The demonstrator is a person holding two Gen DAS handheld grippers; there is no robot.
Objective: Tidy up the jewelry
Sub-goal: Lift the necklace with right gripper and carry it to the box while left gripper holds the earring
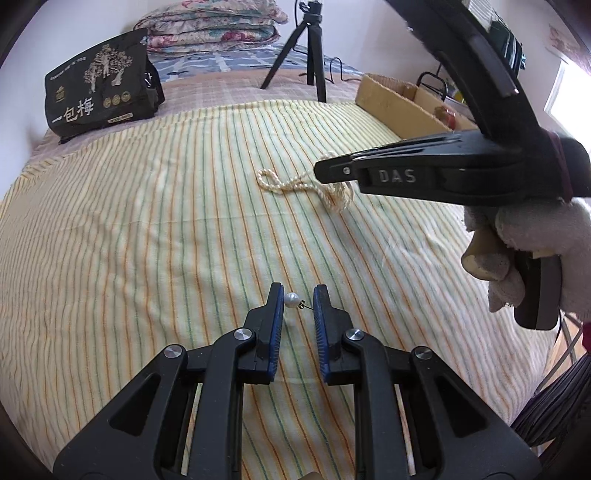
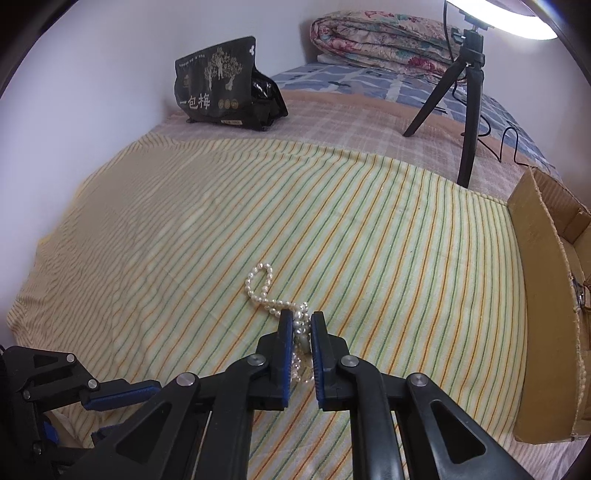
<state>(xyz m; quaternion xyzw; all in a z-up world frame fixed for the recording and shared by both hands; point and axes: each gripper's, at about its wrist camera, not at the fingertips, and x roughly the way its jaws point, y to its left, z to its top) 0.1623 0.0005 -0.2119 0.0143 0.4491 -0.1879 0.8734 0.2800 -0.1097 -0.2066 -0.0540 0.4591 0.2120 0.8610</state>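
A single pearl earring [image 1: 291, 298] with a thin metal post sits crosswise between the blue pads of my left gripper [image 1: 298, 292], just above the striped sheet [image 1: 147, 229]. The pearl touches the left pad and the post reaches the right one. My right gripper [image 2: 301, 320] is shut on a bunched part of a white pearl necklace [image 2: 258, 291]. The necklace's free loop trails forward and left on the sheet. From the left wrist view, the right gripper [image 1: 325, 172] comes in from the right, with the necklace [image 1: 280, 184] under its tip.
A cardboard box [image 2: 543, 295] stands along the right edge of the bed. A black snack bag [image 1: 99, 96], a black tripod [image 1: 306, 48] with a cable and a folded floral quilt [image 1: 210, 29] are at the far end. A gloved hand [image 1: 535, 240] holds the right gripper.
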